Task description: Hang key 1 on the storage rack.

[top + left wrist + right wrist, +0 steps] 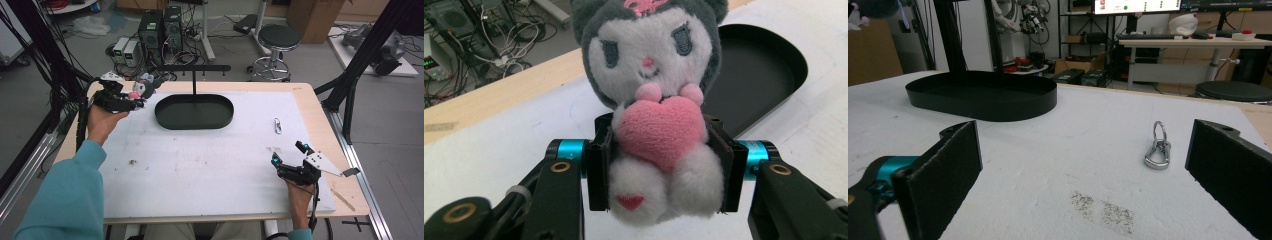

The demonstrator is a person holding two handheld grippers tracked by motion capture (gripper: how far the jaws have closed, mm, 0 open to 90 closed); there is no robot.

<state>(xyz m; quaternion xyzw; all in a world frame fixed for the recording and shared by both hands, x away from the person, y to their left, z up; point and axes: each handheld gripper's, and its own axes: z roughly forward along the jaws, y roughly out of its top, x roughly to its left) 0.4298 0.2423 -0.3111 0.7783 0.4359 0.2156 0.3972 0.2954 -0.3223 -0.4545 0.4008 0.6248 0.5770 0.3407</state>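
**A:** How far along does this look?

**B:** About midway, I'd judge. The left gripper (pixel 131 98) has its jaws closed on the small grey-and-white plush doll with a pink heart on its belly (pixel 655 120), and holds it lifted off the table near the far left corner. The picking up is done; the putting down is not.

**A:** Putting down where?

**B:** Most likely the black oval metal tray with an upright T-shaped post (pixel 170 116), which sits just to the right of the doll in the high view. In the left gripper view its rim shows right behind the plush. Nothing lies in it that I can see.

**A:** And the other hand?

**B:** The right gripper (pixel 289 154) rests low at the near right of the white foam-covered tabletop (pixel 200 170), jaws spread wide and holding nothing. The small silver metal carabiner clip with a ring (pixel 1158 146) lies flat on the foam ahead of it, between its jaws in the right gripper view but clearly apart from them. It may be the next thing to handle.

**A:** What is the doll like?

**B:** Soft and fluffy: grey hood with ears, white face with stitched eyes, pink nose, a pink mark on top. The jaws squeeze its body at the sides, level with the heart; it faces the camera upright, with a small red heart on one foot.
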